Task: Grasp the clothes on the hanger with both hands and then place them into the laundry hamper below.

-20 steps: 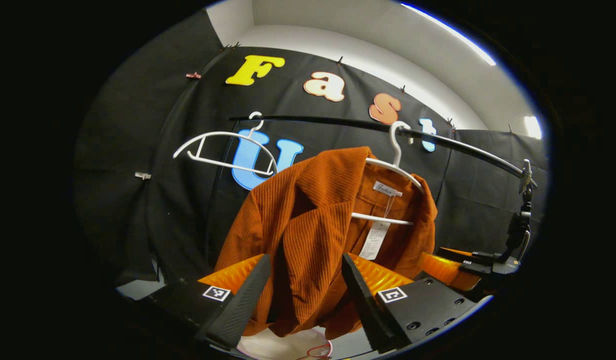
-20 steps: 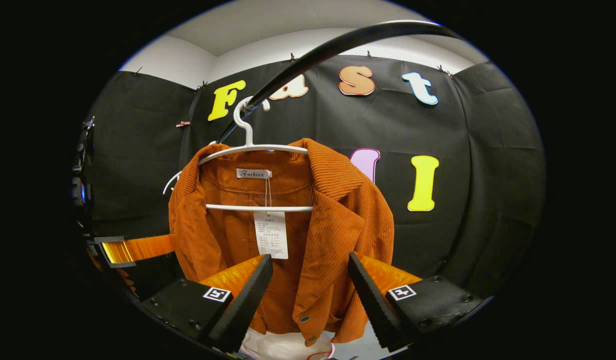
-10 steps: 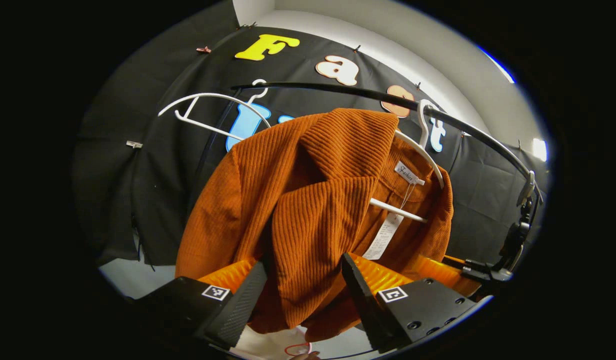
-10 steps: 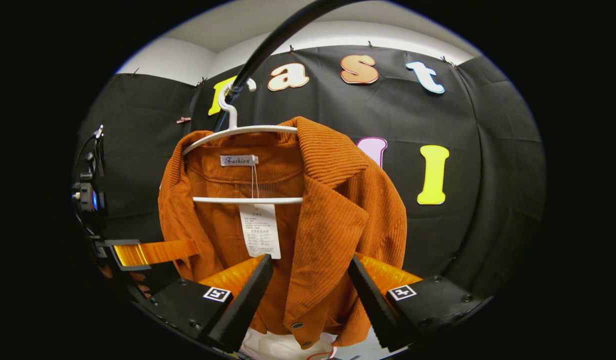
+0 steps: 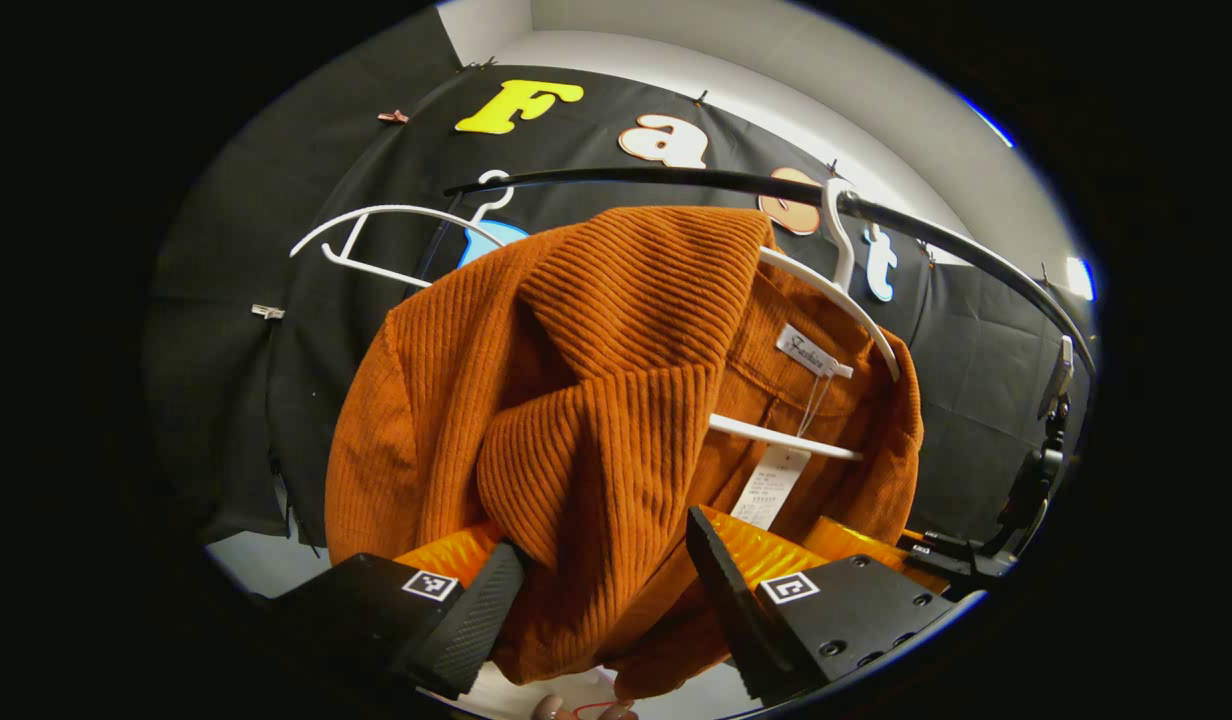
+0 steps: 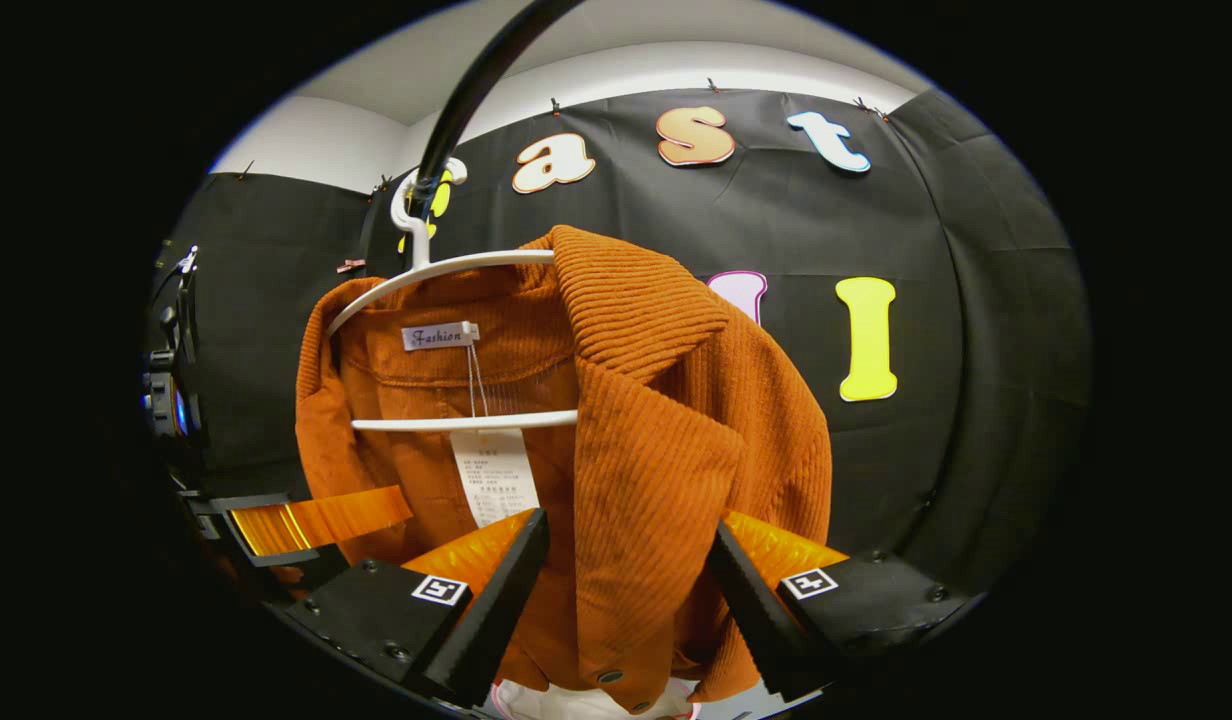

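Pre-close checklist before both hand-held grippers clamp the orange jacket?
1. Left hand-held gripper open, jacket front panel between its fingers: ok.
2. Right hand-held gripper open, fabric between its fingers: ok.
3. Fingers actually touching fabric: cannot tell.
4. Jacket on white hanger, hook over black rail: ok.
5. Paper tag out of the right jaws: ok.
6. Hamper position below: cannot tell.

An orange corduroy jacket point(image 6: 666, 440) hangs on a white hanger point(image 6: 446, 275) hooked over a black rail point(image 6: 466, 95). A paper tag point(image 6: 494, 475) dangles inside the collar. The right gripper point(image 6: 621, 600) has its jaws spread wide, the jacket's front panel between them. The left gripper point(image 6: 276, 525) sits at the jacket's far side.
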Action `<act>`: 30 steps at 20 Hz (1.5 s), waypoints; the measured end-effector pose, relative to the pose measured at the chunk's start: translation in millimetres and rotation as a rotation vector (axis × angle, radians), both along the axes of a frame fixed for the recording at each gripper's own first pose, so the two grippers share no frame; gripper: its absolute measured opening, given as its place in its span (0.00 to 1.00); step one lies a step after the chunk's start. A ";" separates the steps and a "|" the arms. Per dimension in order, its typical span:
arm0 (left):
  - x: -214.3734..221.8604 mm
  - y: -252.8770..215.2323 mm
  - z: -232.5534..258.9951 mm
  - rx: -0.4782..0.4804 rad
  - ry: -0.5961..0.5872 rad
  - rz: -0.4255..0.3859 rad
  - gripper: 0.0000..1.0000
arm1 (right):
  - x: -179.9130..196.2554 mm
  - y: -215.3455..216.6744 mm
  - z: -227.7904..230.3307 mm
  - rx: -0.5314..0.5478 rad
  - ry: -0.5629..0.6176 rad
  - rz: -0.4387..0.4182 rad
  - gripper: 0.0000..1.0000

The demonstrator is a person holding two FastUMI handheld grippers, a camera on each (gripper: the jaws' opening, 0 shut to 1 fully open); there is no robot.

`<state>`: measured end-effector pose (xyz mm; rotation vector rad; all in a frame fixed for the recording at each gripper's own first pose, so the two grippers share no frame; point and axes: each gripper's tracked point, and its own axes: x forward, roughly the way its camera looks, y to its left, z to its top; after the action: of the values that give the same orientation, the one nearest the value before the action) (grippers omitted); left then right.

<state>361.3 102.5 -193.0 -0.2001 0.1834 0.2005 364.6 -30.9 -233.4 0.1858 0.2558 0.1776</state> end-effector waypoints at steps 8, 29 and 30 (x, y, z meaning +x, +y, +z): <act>5.8 18.9 0.4 -0.009 0.009 0.053 0.66 | 30.5 -14.7 0.8 -0.046 -0.046 0.034 0.50; -25.2 107.6 176.5 0.368 -0.238 0.282 0.07 | 62.9 -101.0 124.6 0.174 -0.335 0.070 0.15; -22.9 114.6 179.5 0.397 -0.222 0.282 0.07 | 66.6 -102.9 123.6 0.151 -0.337 0.069 0.15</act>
<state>338.4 217.1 -13.5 0.1493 -0.1083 0.4863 431.2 -133.8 -109.8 0.2934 -0.0872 0.2930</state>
